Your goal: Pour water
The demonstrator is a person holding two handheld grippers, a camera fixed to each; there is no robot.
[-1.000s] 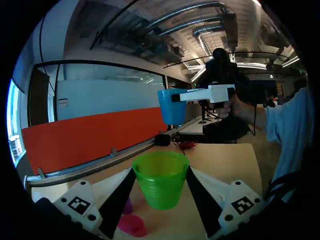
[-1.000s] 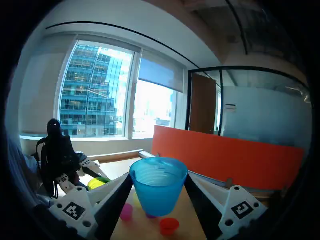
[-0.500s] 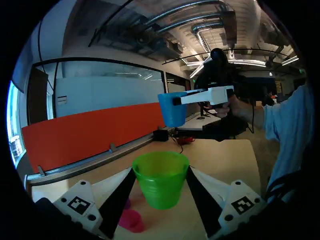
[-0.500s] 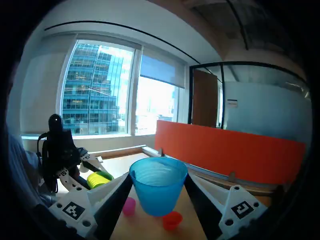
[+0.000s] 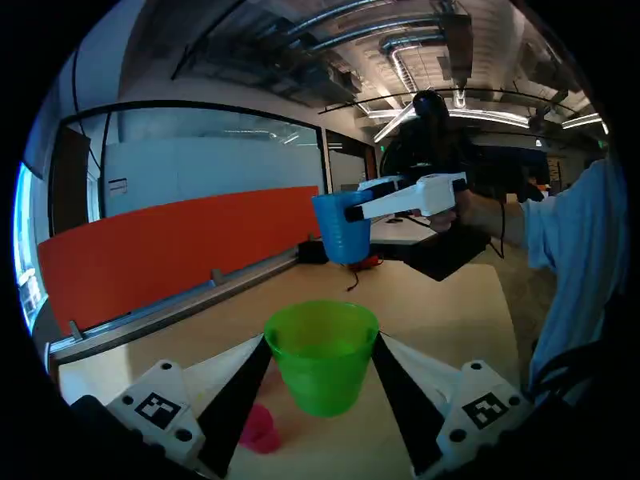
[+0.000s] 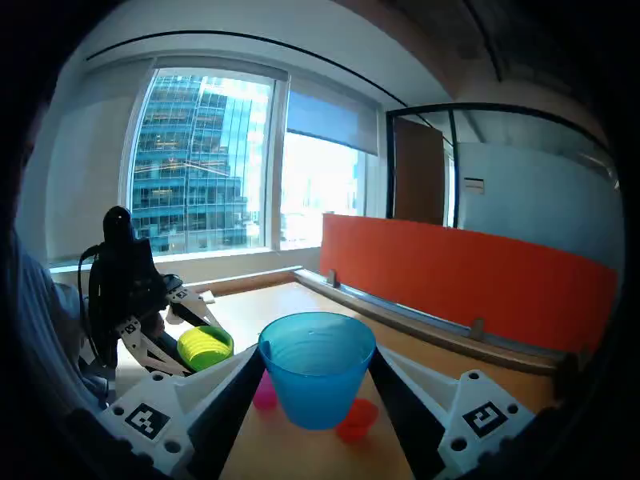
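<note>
A green cup stands upright between the fingers of my left gripper, which is shut on it above the wooden table. My right gripper is shut on a blue cup, held upright. The left gripper view shows that blue cup farther off and higher, tilted a little, clamped by the right gripper in a hand with a light blue sleeve. The right gripper view shows the green cup at the lower left, in the left gripper. Whether either cup holds water I cannot tell.
Small pink and red cups sit on the table below the blue cup; a pink one lies under my left gripper. An orange divider with a metal rail borders the table. Windows stand beyond.
Both views have tipped down, showing more table. The blue cup in the right gripper has come lower and slightly nearer the green cup. Both grips are unchanged.
</note>
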